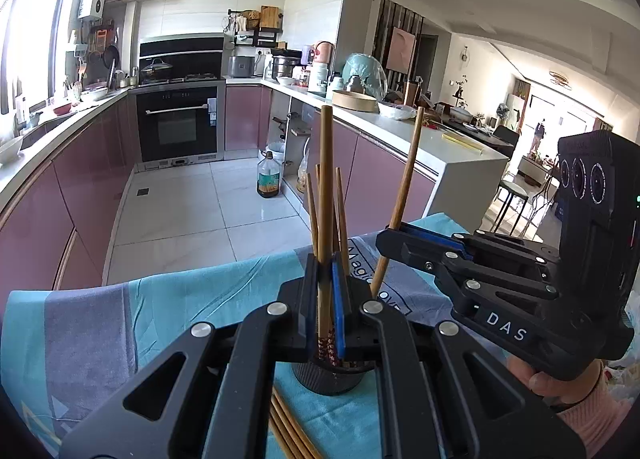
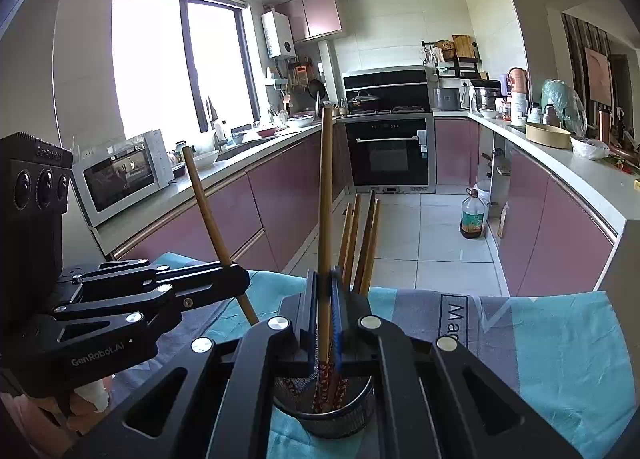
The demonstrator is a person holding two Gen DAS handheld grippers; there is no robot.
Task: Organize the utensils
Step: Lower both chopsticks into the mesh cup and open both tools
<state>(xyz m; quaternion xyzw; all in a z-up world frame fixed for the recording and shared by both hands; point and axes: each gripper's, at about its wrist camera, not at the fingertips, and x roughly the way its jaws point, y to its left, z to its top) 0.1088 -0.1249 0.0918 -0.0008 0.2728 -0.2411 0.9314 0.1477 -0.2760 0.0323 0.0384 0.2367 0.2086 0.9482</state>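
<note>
A: What are we working on?

B: A table under a blue and grey cloth [image 1: 160,311], in a kitchen with pink cabinet fronts. Closest to the left wrist camera, some loose chopsticks [image 1: 288,427] lie flat on the cloth, just beside a dark mesh holder [image 1: 328,379].

A: And the tools?

B: The left gripper [image 1: 326,299] sits right over the holder, its jaws clamped together on a brown chopstick [image 1: 326,195]. That one stands nearly upright, with its red patterned lower end reaching into the holder's mouth.

A: The other?

B: The right gripper [image 2: 325,299] is pinched tight on a second chopstick [image 2: 326,187], upright in its own view and leaning when seen from the left wrist. Its patterned end is also down inside the holder. A hand [image 1: 560,383] in a pink sleeve grips that tool's handle.

A: Anything already in the holder?

B: Yes, several standing chopsticks [image 2: 360,239], thin ends up, just behind the clamped ones.

A: Beyond the table?

B: White floor tiles, then an oil bottle [image 1: 269,179] on the floor by an open cabinet. A toaster oven [image 2: 120,175] sits on the counter under the window, and a built-in oven [image 1: 178,123] fills the far wall.
</note>
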